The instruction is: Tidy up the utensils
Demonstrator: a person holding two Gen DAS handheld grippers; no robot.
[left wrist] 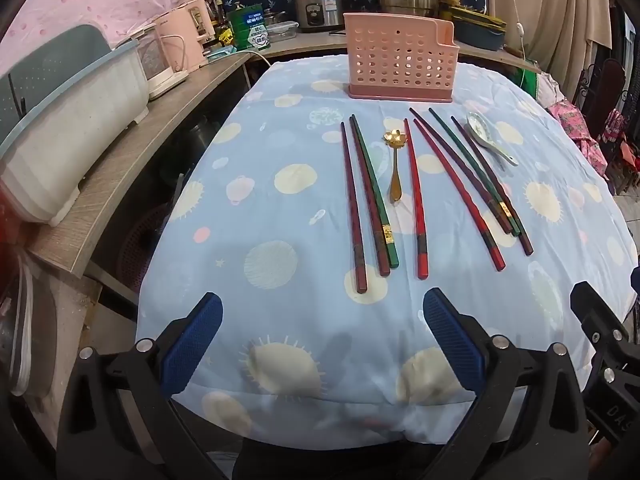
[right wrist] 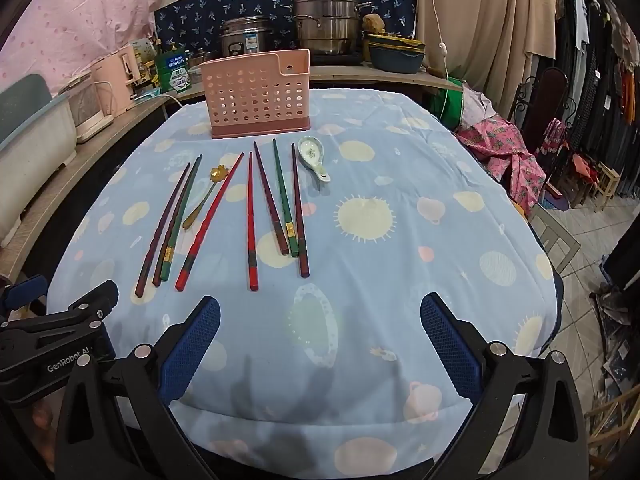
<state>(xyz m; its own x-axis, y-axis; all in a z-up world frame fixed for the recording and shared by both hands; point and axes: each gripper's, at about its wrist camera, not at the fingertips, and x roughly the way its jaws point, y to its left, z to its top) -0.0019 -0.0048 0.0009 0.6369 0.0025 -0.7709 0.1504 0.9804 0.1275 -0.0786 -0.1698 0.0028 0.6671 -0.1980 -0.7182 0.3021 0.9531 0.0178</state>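
Note:
A pink perforated utensil holder [left wrist: 400,65] [right wrist: 258,94] stands at the far side of the table. Several red, green and dark chopsticks [left wrist: 416,204] [right wrist: 251,220] lie in a row in front of it. A gold flower-headed spoon [left wrist: 395,168] [right wrist: 204,200] lies among the left chopsticks. A white ceramic spoon [left wrist: 486,136] [right wrist: 314,158] lies at the right end. My left gripper [left wrist: 322,336] is open and empty above the table's near edge. My right gripper [right wrist: 320,338] is open and empty, also near the front edge, right of the left one.
The table has a light blue cloth with sun patterns [left wrist: 280,208] [right wrist: 400,240]. A wooden counter [left wrist: 132,152] on the left holds a white tub and pink appliances. Steel pots [right wrist: 326,24] stand behind. Clothes racks and chairs [right wrist: 580,160] stand to the right.

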